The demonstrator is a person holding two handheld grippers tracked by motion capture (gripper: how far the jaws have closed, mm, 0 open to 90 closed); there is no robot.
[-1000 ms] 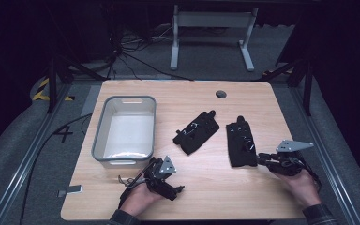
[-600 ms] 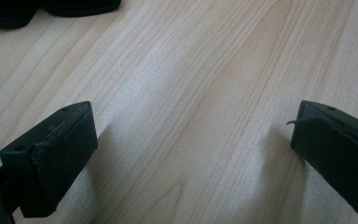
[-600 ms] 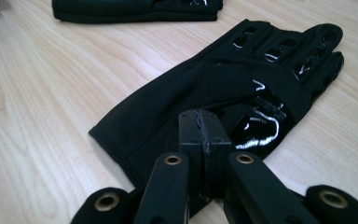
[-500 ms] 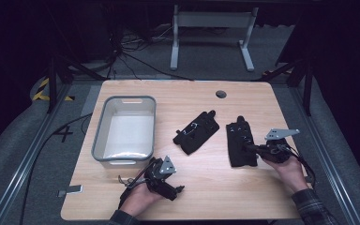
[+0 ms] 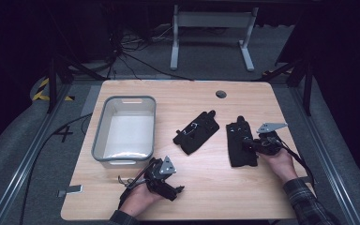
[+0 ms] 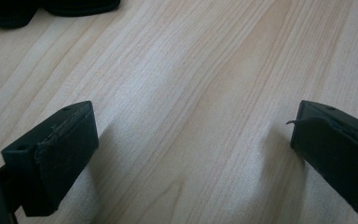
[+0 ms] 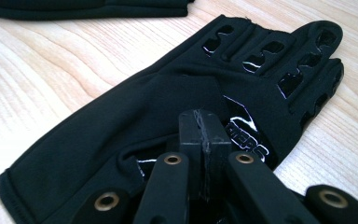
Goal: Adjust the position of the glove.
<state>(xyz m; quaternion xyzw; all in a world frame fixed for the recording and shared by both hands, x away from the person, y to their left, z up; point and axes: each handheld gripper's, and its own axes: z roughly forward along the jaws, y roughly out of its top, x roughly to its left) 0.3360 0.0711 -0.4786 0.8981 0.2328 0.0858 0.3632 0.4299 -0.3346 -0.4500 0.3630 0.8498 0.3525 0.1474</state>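
Jaws of the right gripper [image 7: 204, 140] were pressed together above the black fabric glove [image 7: 177, 102], apparently gripping nothing, so a lift risked leaving it on the pale wooden surface [image 5: 262, 101]; left gripper [image 6: 191, 149] jaws gaped wide.

Sitting at the left of the table [image 5: 262, 197]: a bin [image 5: 124, 131]. Lying at frame centre, right of it: one glove [image 5: 196, 131]. Lying farther right, just beside: a second glove [image 5: 239, 143]. Resting at its right edge: right gripper [image 5: 252, 146]. Resting lower left, below the bin: left gripper [image 5: 176, 189].
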